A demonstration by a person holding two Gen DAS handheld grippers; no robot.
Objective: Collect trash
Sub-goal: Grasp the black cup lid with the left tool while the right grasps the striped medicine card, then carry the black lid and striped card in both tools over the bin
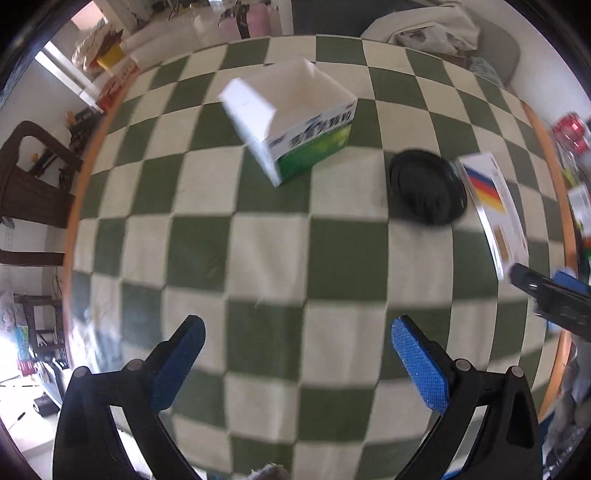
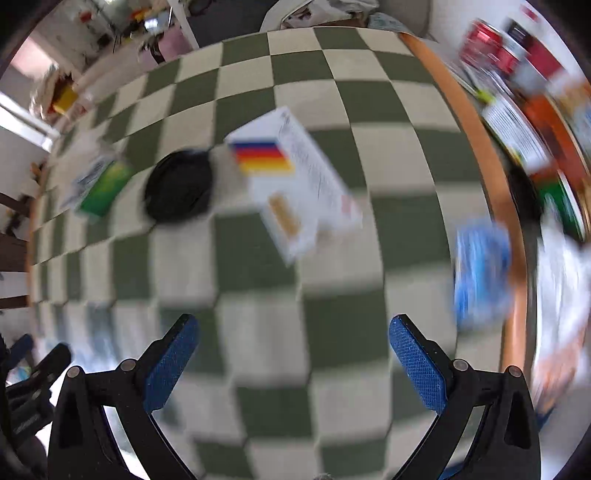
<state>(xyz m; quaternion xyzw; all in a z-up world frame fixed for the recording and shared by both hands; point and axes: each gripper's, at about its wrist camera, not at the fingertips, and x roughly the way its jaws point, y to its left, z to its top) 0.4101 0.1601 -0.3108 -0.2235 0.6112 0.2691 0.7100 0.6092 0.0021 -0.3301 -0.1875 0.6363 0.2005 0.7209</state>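
An open white and green carton (image 1: 295, 122) stands on the green and cream checked tablecloth (image 1: 273, 258); it also shows at the left of the right wrist view (image 2: 103, 184). A black round lid (image 1: 426, 186) lies to its right, also seen in the right wrist view (image 2: 179, 184). A white box with blue, red and yellow stripes (image 1: 493, 206) lies beyond the lid, central in the right wrist view (image 2: 295, 181). A blurred blue packet (image 2: 480, 273) lies near the table's right edge. My left gripper (image 1: 295, 328) is open and empty above the cloth. My right gripper (image 2: 293, 328) is open and empty; it also shows in the left wrist view (image 1: 546, 288).
The orange table rim (image 2: 480, 155) runs down the right. Past it is a heap of cans, boxes and wrappers (image 2: 535, 110). A dark wooden chair (image 1: 29, 177) stands to the left of the table. Cloth-covered items (image 1: 436, 29) lie at the far end.
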